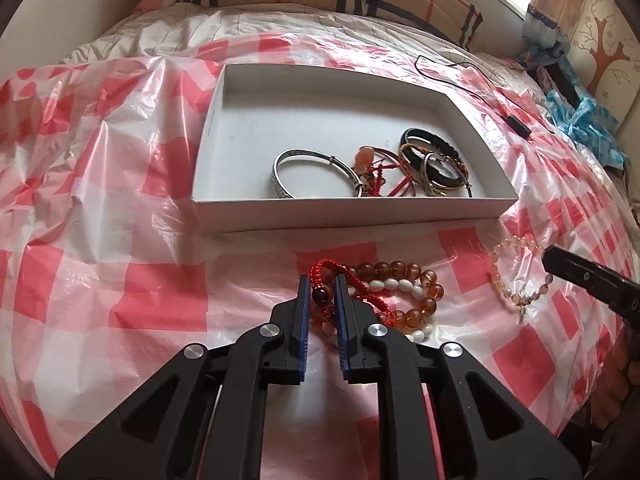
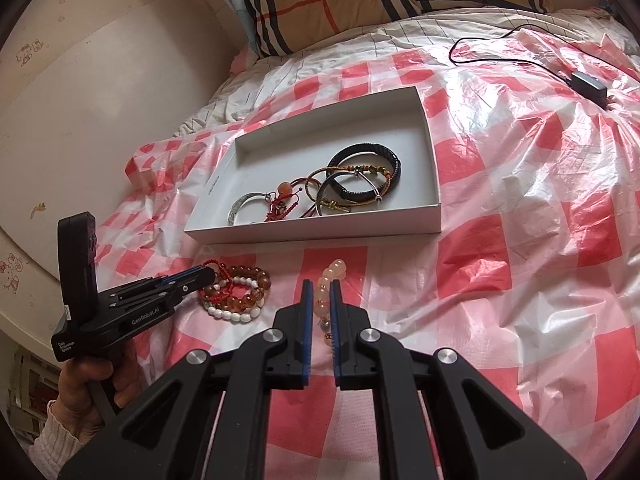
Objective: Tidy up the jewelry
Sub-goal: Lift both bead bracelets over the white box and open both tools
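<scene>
Left gripper (image 1: 322,286) tilted down, pinching red cord bracelet (image 1: 352,280)

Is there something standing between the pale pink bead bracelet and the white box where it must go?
Nothing visible: only bare checked plastic sheet lies between the pale pink bead bracelet and the white box.

Your left gripper (image 2: 208,276) body reads "GenRobot.AI" in white on its side, seen from the right wrist view. Its handle block below carries a small white label, "Data Acquisition System". The white box (image 2: 434,216) has tiny print on its left rim, too small to read. Nothing else is legible.
</scene>
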{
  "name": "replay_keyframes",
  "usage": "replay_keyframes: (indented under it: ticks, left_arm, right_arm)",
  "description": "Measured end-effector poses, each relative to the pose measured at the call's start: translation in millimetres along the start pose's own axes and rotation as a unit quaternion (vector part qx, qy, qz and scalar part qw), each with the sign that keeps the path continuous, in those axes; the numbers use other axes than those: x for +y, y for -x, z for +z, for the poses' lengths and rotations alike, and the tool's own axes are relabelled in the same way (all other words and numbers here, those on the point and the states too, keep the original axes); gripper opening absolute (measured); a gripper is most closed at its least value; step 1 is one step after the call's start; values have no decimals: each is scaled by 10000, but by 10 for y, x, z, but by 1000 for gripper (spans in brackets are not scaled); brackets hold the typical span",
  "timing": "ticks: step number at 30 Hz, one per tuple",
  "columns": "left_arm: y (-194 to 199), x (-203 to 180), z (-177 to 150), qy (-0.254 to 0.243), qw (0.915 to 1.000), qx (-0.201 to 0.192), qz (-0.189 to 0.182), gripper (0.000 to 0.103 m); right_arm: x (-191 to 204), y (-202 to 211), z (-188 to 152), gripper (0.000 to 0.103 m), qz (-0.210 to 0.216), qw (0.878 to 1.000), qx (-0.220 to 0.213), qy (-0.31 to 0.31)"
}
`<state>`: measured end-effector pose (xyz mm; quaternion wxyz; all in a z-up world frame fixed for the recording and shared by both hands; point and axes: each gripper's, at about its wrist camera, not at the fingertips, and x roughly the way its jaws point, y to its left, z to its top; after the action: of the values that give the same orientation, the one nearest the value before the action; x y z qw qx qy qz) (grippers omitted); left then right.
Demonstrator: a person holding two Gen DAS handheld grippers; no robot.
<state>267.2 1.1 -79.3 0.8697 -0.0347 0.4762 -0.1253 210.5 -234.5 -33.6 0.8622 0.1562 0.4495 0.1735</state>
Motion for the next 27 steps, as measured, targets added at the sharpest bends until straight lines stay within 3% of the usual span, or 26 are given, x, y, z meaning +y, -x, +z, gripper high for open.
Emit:
replay_keyframes:
  ticks: [6, 9, 15, 20, 27]
  left_arm:
    - [-9, -1, 2, -31, 10000, -7, 30, 18]
    - [58, -21, 10, -105, 9998, -153, 16, 8]
    - [78, -58, 12, -260, 9994, -172, 139, 7]
    - [171, -21, 26, -109, 9992, -287, -242, 7]
    - [395, -59, 105, 68, 9946, -741, -721, 7]
  right_arm:
    - [-41, -6, -6, 9, 36, 10000, -31, -75]
    - [-44, 39, 7, 9, 112, 9998, -84, -126]
    - [6, 132, 34, 9, 181, 9997, -175, -76]
    - [14, 171, 59, 9, 239, 9994, -233, -107]
    - [80, 307, 137, 9, 368, 9984, -424, -102]
